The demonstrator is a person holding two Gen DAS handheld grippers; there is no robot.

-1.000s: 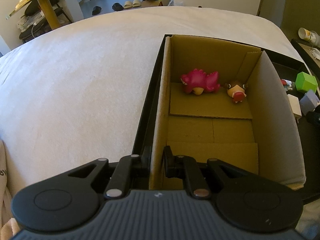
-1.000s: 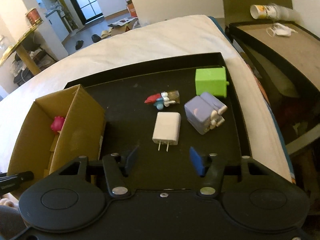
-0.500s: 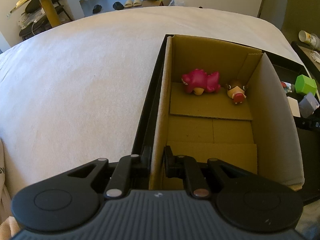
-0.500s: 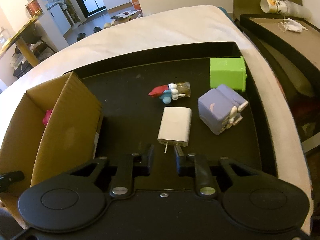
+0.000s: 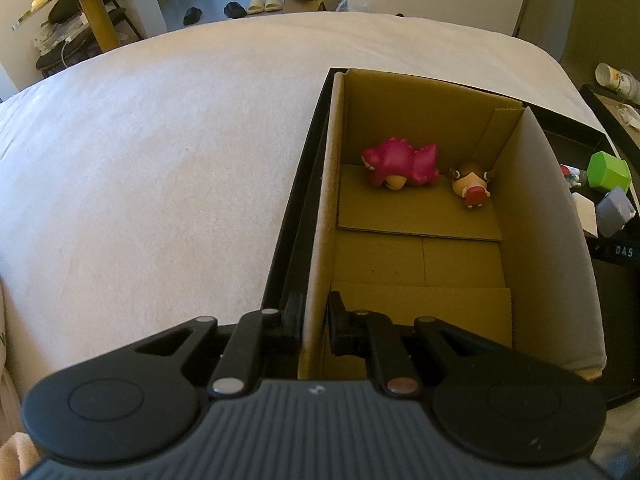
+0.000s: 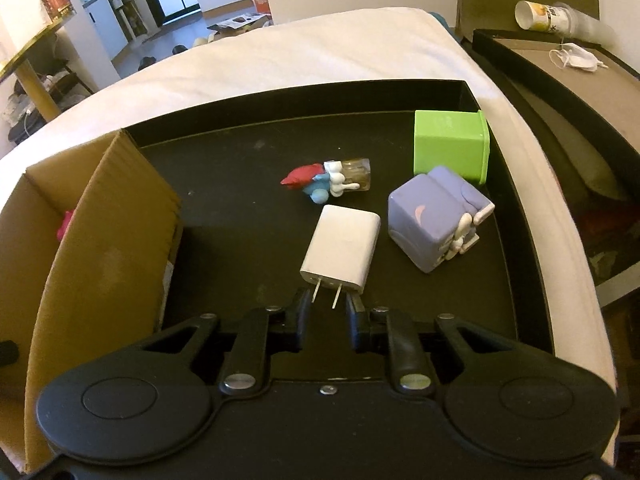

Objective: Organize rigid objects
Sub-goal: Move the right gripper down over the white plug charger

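Note:
My left gripper point(image 5: 314, 320) is shut on the near left wall of the cardboard box point(image 5: 324, 208), one finger on each side. Inside the box lie a pink toy point(image 5: 400, 164) and a small brown-and-red figure point(image 5: 472, 184). My right gripper point(image 6: 326, 312) is closed around the two prongs of the white charger point(image 6: 340, 250), which lies on the black tray point(image 6: 240, 248). A red-and-blue figure point(image 6: 324, 180), a lilac cube toy point(image 6: 436, 224) and a green cube point(image 6: 450, 146) also lie on the tray.
The tray sits on a white bed point(image 5: 160, 152). The box point(image 6: 100, 248) stands at the tray's left end. A side table point(image 6: 580, 80) with a cup point(image 6: 536, 14) and a mask stands to the right.
My right gripper moved forward to the charger and closed from wide open onto its prongs. My left gripper kept its hold on the box wall.

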